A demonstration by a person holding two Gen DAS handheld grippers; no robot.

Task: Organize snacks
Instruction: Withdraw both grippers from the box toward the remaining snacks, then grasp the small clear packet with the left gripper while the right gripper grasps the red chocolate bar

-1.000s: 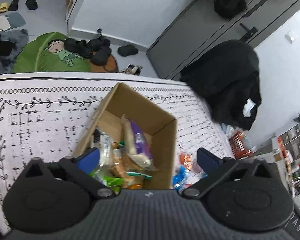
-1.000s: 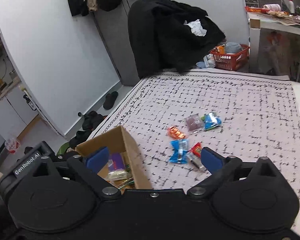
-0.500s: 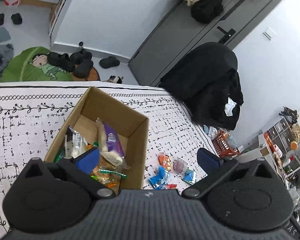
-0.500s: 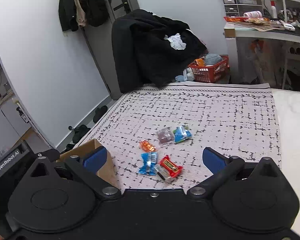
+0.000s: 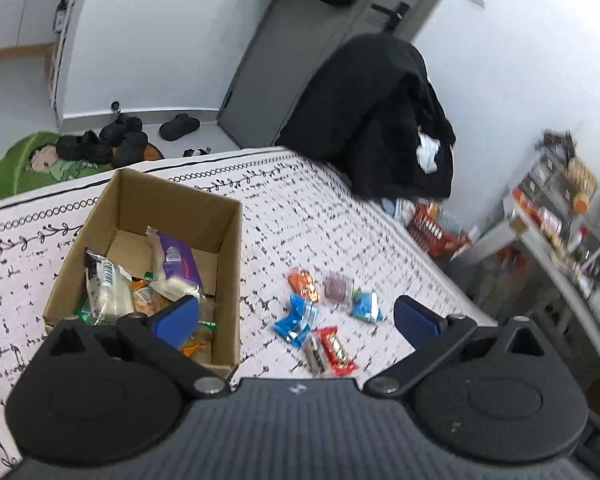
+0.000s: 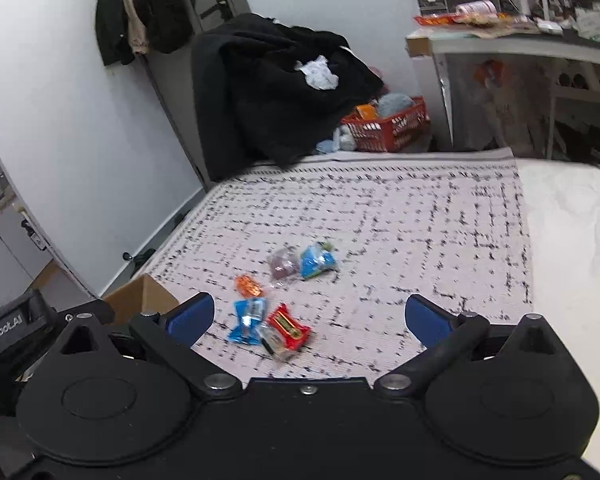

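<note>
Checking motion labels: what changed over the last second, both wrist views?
Both claws swung right, off the cardboard box toward the loose snacks: the box slid left in both views, the snacks came between the right claw tips. Left claw likewise. Nothing gripped or released; box contents and snack pile unmoved.

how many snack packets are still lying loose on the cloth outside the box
6, beside the cardboard box: orange, purple, small blue-green, blue, red, and a clear one against the red.
</note>
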